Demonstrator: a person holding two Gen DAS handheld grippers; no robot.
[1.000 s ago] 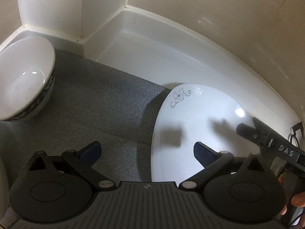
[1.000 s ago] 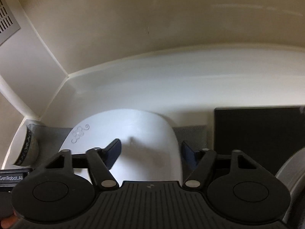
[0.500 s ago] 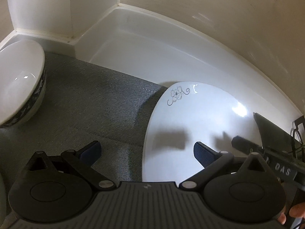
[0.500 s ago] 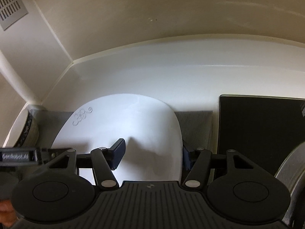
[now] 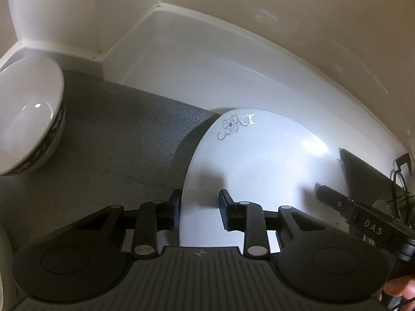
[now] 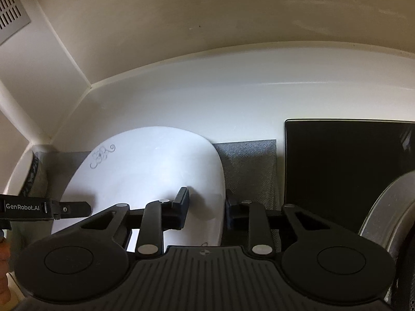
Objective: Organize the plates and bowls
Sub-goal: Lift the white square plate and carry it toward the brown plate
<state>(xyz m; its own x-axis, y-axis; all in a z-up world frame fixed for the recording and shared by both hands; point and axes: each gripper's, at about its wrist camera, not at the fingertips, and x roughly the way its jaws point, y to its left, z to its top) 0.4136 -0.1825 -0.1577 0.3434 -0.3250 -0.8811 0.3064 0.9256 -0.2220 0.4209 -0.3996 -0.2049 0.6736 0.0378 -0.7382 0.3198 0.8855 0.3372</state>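
Note:
A white plate (image 5: 259,155) with a small flower motif lies on a grey mat (image 5: 124,140). My left gripper (image 5: 199,211) straddles its left rim, jaws closing, one pad outside the edge and one on the top face. In the right wrist view the same plate (image 6: 150,165) has my right gripper (image 6: 206,207) closing across its right rim, with pads on both sides. A white bowl (image 5: 26,119) with a dark patterned outside sits at the mat's far left, apart from both grippers.
White walls and a raised white ledge (image 5: 207,59) close in the back and left. A black flat panel (image 6: 345,165) lies right of the mat (image 6: 246,160), and a curved metal rim (image 6: 389,207) sits at the far right. A vent grille (image 6: 10,13) is upper left.
Both grippers' jaws have closed from wide apart onto the plate's rims, left on the left edge, right on the right edge. The hands have barely shifted.

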